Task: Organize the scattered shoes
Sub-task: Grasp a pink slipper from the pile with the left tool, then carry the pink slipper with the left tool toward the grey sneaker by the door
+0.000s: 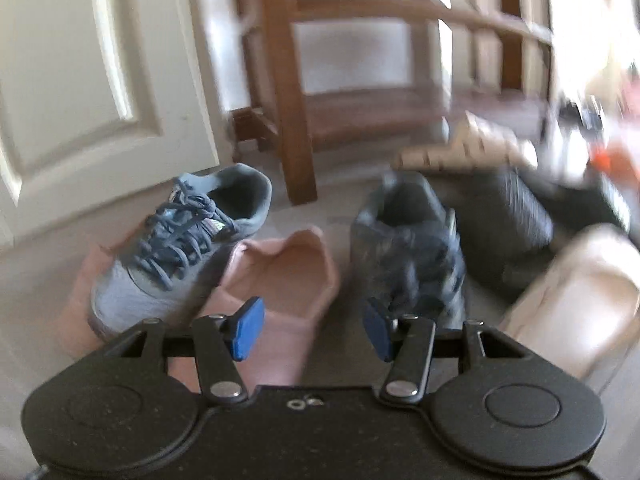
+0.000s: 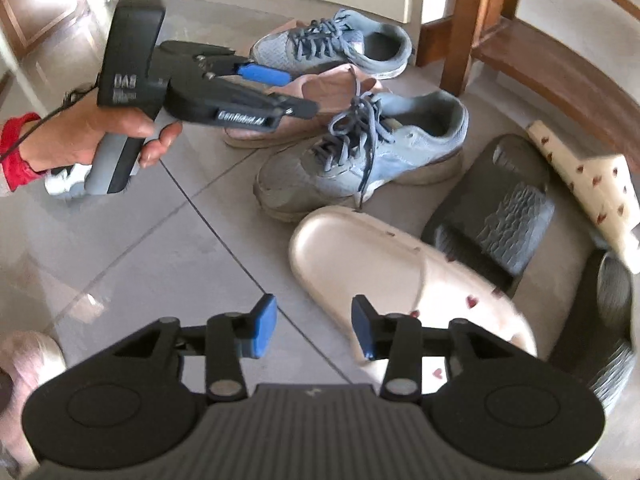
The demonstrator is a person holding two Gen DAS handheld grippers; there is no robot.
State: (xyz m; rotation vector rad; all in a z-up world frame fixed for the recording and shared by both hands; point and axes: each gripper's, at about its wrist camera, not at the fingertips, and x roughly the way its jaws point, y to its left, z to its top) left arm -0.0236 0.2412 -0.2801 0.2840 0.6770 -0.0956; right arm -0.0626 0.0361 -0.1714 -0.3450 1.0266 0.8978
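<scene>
Shoes lie scattered on the tiled floor. My left gripper is open, hovering just above a pink slip-on shoe, nothing between its fingers. A blue-grey sneaker lies to its left and the matching sneaker to its right, blurred. In the right wrist view my right gripper is open over bare tile, just left of a cream slide. Beyond it are the near sneaker, the pink shoe, the far sneaker and the left gripper, held by a hand.
A black slide and a second cream slide with hearts, tilted, lie to the right. Another dark slide shows at the right edge. A wooden shoe rack stands behind the shoes beside a white door. Open tile lies to the left.
</scene>
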